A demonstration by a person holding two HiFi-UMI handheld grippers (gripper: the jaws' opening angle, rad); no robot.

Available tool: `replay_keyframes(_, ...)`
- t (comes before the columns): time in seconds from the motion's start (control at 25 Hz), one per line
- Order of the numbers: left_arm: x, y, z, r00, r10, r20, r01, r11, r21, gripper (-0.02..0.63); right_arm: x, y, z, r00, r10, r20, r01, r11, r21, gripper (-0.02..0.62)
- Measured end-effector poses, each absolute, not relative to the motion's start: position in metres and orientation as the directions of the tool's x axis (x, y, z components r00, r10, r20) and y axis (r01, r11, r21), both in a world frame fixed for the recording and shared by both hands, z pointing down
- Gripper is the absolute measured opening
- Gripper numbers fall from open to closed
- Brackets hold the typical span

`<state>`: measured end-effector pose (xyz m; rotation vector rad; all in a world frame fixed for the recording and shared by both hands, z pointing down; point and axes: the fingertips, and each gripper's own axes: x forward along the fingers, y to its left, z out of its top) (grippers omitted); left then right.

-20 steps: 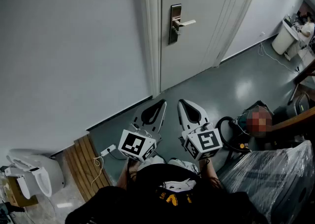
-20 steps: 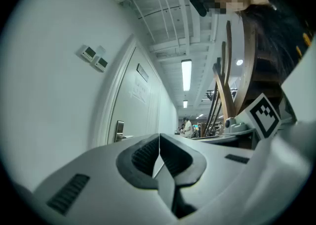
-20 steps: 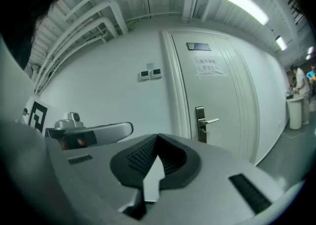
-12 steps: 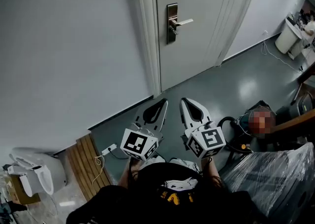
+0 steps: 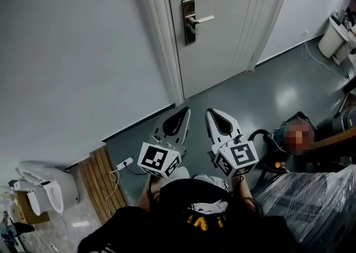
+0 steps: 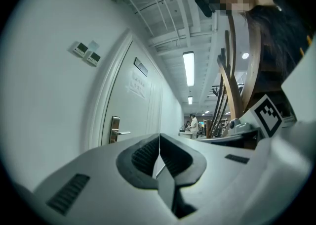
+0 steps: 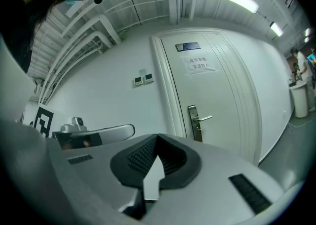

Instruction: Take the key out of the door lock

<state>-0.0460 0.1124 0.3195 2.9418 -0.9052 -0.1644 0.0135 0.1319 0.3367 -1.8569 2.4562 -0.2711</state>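
The pale door (image 5: 222, 24) is closed, with a metal lock plate (image 5: 189, 21) and lever handle (image 5: 201, 19) near its left edge. The key is too small to make out under the handle. Both grippers hang low in front of me, far short of the door, pointing at it. My left gripper (image 5: 183, 114) is shut and empty, and my right gripper (image 5: 211, 114) is shut and empty beside it. The lock plate (image 6: 114, 130) shows far beyond the left gripper (image 6: 159, 136). In the right gripper view the lock plate (image 7: 195, 122) is distant past the right gripper (image 7: 158, 137).
A white door frame (image 5: 161, 40) and a grey wall lie left of the door. Wooden slats (image 5: 100, 182) and a power strip (image 5: 123, 164) lie on the floor at left. A plastic-wrapped bundle (image 5: 311, 196) and dark gear (image 5: 278, 140) crowd the right. A white bin (image 5: 335, 35) stands far right.
The head view has shifted, so the door and lock plate now sit a little further left and higher. Both grippers remain shut and low in front of me.
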Motion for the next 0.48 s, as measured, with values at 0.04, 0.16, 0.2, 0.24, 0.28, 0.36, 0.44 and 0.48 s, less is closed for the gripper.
replay_keyframes(0.04,-0.044,0.114,0.321,0.819,-0.567,-0.086,-0.559,-0.823,0.096,0.009,0.016,0.135,0.338,-0.280,-0.958,0.068,-0.950,0.266,-0.162,0.003)
replay_keyframes(0.16,-0.038,0.114,0.326,0.822,-0.564,-0.080,-0.556,-0.825,0.104,0.009,0.022,0.139,0.341,-0.275,-0.958,0.078,-0.954,0.262,-0.143,0.003)
replay_keyframes(0.2,-0.035,0.114,0.325,0.823,-0.563,-0.080,-0.555,-0.825,0.106,0.009,0.025,0.141,0.342,-0.270,-0.959,0.084,-0.957,0.258,-0.133,0.003)
replay_keyframes(0.24,-0.031,0.113,0.323,0.823,-0.561,-0.086,-0.553,-0.827,0.106,0.009,0.028,0.142,0.342,-0.264,-0.960,0.088,-0.960,0.253,-0.122,0.003)
replay_keyframes(0.28,-0.028,0.113,0.320,0.824,-0.559,-0.093,-0.550,-0.828,0.104,0.009,0.031,0.143,0.340,-0.261,-0.962,0.086,-0.961,0.251,-0.113,0.003)
replay_keyframes(0.36,-0.022,0.112,0.315,0.827,-0.553,-0.103,-0.545,-0.833,0.094,0.009,0.034,0.142,0.336,-0.262,-0.963,0.069,-0.961,0.254,-0.111,0.003)
replay_keyframes(0.44,-0.018,0.111,0.314,0.830,-0.549,-0.098,-0.544,-0.836,0.080,0.009,0.036,0.139,0.335,-0.267,-0.962,0.063,-0.959,0.258,-0.120,0.003)
replay_keyframes(0.48,-0.017,0.109,0.315,0.831,-0.549,-0.091,-0.545,-0.836,0.073,0.009,0.037,0.136,0.336,-0.270,-0.961,0.063,-0.957,0.260,-0.126,0.003)
